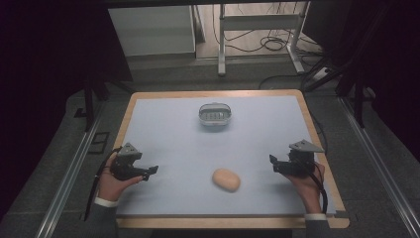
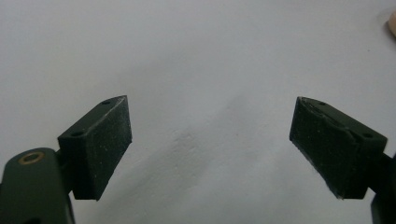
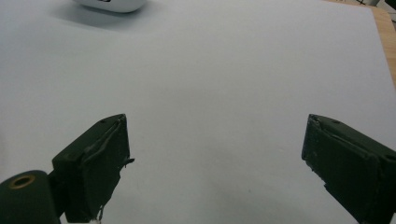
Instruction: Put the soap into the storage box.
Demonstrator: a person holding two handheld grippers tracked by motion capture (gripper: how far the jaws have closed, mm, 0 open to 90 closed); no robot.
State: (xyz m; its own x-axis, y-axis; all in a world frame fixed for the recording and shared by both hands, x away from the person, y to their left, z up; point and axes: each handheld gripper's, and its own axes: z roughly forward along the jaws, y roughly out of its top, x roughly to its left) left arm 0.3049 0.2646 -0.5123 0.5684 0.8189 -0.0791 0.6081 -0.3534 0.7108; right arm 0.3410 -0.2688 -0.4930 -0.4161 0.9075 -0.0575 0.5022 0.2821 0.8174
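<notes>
My left gripper (image 1: 151,171) and right gripper (image 1: 273,162) rest on the counter (image 1: 173,134), fingers apart and empty, flanking the bread roll (image 1: 226,179).

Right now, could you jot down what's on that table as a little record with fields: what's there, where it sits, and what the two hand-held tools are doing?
surface: pale blue mat on a wooden-edged table
near item: tan oval bread roll, lying between the two tools, touching neither
far item: small oval basket, at the far middle of the mat
left tool: jaws open, nothing between them, held low over the mat, pointing toward the roll
right tool: jaws open, nothing between them, also pointing inward
nearest tool to roll: cannot tell, both stand about equally apart
</notes>
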